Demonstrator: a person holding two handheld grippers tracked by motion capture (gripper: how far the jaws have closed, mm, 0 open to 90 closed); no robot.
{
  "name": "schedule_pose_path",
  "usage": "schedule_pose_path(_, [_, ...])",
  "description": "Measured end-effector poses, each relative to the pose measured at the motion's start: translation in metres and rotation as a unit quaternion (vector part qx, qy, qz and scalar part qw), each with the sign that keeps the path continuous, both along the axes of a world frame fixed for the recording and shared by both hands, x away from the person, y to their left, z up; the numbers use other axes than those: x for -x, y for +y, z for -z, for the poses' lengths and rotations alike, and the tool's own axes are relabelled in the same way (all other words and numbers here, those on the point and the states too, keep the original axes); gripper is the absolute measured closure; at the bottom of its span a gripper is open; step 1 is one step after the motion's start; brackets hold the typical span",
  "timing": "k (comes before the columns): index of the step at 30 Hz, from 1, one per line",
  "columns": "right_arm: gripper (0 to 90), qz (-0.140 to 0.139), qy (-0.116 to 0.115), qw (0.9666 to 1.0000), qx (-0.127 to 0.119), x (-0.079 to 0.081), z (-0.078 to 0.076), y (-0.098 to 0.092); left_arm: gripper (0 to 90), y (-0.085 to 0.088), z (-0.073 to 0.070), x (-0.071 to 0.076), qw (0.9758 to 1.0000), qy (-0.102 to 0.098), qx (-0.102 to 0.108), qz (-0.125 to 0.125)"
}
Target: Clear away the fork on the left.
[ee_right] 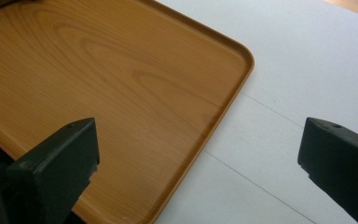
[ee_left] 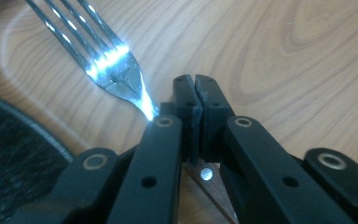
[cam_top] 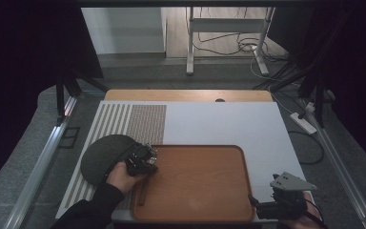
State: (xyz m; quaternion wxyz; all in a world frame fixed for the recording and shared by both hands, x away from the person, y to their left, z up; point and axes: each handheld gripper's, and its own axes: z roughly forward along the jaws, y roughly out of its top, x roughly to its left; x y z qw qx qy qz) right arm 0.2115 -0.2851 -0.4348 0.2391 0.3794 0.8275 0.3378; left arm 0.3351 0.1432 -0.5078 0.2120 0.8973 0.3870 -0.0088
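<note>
The left claw [ee_left: 196, 100], clenched on the fork [ee_left: 116, 74] just behind its prongs, holds it low over the wooden tray's [cam_top: 238, 164] left edge beside the dark round mat [cam_top: 100, 157], handle trailing toward the person, while the right claw [ee_right: 200, 154] waits released, well apart.

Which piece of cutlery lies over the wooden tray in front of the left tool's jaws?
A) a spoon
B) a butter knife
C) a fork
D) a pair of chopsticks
C: in the left gripper view, the fork shows its shiny tines over the wooden tray, just beyond the left tool, whose jaws stand closed together.
</note>
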Motion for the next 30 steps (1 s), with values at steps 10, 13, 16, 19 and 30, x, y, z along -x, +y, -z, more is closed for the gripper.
schedule_pose_path(10, [0.0, -0.002, 0.000, 1.0000, 0.002, 0.000, 0.000, 0.000, 84.2, 0.005, 0.000, -0.002, 1.0000, 0.000, 0.000, -0.010])
schedule_pose_path(13, [0.0, -0.002, -0.001, 1.0000, 0.003, 0.000, 0.000, 0.001, 84.2, 0.004, -0.004, -0.001, 0.9999, 0.001, 0.010, -0.001])
schedule_pose_path(16, [0.0, -0.005, -0.001, 1.0000, 0.003, 0.000, 0.000, 0.001, 81.0, 0.001, -0.011, 0.002, 0.9994, -0.021, 0.027, 0.010])
schedule_pose_path(19, [0.0, -0.006, -0.001, 1.0000, 0.004, 0.000, 0.000, 0.001, 74.3, 0.000, -0.015, 0.006, 0.9984, -0.040, 0.036, 0.020])
schedule_pose_path(30, [0.0, -0.005, -0.001, 1.0000, 0.002, 0.001, 0.000, 0.000, 53.3, 0.008, -0.027, 0.020, 0.9954, -0.074, 0.055, 0.022])
